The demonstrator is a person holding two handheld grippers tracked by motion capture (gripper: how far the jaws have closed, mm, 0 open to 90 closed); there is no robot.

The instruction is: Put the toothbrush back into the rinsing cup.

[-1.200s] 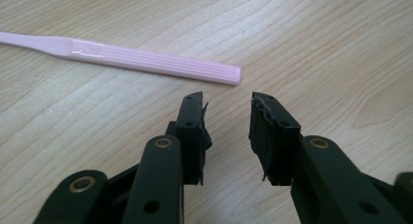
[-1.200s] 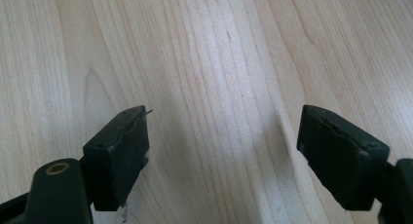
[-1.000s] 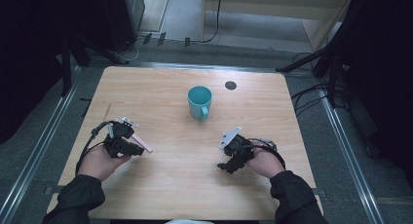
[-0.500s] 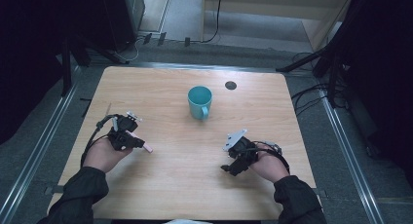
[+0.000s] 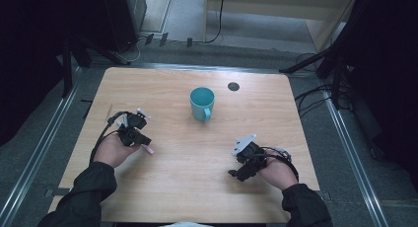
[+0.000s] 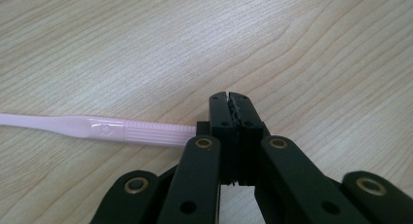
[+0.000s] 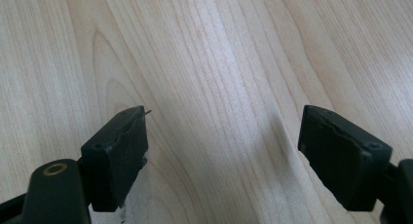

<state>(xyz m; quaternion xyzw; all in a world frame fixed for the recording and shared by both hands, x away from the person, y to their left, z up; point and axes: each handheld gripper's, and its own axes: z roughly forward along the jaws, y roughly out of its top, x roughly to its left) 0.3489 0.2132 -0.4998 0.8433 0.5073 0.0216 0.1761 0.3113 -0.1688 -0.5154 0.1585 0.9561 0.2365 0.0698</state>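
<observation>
A pink toothbrush [image 6: 102, 131] lies flat on the wooden table [image 5: 177, 187]. Its ribbed handle end runs in between the jaws of my left gripper [image 6: 229, 100]. Those jaws have just been closing and now stand shut on that end. From above, the left gripper [image 5: 142, 140] sits at the table's left, with a short pink stub of the toothbrush [image 5: 147, 149] poking out beside it. My right gripper [image 5: 236, 174] hovers low at the table's right. In its own view the right gripper [image 7: 224, 131] stands wide open over bare wood, with nothing between the fingers.
A teal mug [image 5: 202, 102] stands upright at the middle of the table's far half, handle toward me. A small black disc [image 5: 233, 86] lies beyond it to the right. Metal rails and cables run along the floor on both sides.
The left gripper has shifted a little over the toothbrush and its jaws have shut on the handle end. The right hand has hardly moved.
</observation>
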